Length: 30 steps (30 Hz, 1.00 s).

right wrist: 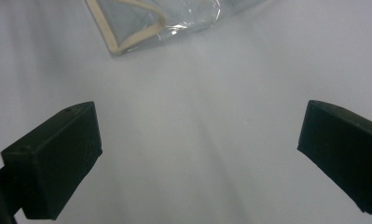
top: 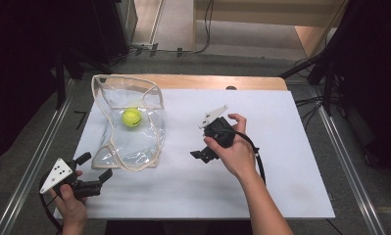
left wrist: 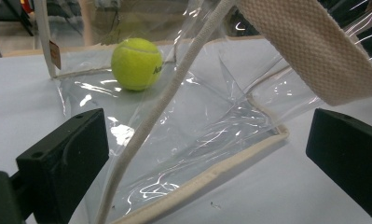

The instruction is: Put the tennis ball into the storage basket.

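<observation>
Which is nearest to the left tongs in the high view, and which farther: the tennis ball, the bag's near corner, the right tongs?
1. Near corner of the clear bag, just ahead of the left tongs.
2. Tennis ball, inside the bag, farther back.
3. Right tongs, across the table to the right.

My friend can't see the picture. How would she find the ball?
Look at the white table, then at its far left part, where a clear plastic bag with cream cloth edging lies. The tennis ball sits inside that bag, near its far end. It is the one round, bright yellow-green thing there, while everything around it is see-through, white or black.
</observation>
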Motion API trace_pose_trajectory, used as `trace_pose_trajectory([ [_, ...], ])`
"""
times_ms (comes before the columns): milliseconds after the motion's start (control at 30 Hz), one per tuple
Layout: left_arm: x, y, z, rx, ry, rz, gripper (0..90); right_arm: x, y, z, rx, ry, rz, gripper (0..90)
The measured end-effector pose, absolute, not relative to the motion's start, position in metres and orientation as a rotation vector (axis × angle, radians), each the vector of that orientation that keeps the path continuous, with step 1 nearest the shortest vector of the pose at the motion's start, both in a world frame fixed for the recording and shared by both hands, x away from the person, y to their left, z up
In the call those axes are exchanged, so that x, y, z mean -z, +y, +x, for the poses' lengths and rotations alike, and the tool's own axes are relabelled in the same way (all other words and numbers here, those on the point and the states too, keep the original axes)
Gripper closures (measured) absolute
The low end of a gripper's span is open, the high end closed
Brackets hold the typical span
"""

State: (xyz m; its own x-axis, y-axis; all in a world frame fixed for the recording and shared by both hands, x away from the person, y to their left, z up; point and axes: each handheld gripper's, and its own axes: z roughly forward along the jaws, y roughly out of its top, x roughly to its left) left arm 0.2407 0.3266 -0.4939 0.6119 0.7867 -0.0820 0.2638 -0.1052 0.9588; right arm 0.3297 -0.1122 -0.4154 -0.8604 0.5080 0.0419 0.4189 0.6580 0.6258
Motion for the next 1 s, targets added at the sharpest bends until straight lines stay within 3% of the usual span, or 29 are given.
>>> trace_pose_trajectory([
  [1000,0.494,0.326,0.241,-0.557,0.877,1.671,0.0,0.447,-0.167,0.306,-1.035,2.613,0.901,0.0],
])
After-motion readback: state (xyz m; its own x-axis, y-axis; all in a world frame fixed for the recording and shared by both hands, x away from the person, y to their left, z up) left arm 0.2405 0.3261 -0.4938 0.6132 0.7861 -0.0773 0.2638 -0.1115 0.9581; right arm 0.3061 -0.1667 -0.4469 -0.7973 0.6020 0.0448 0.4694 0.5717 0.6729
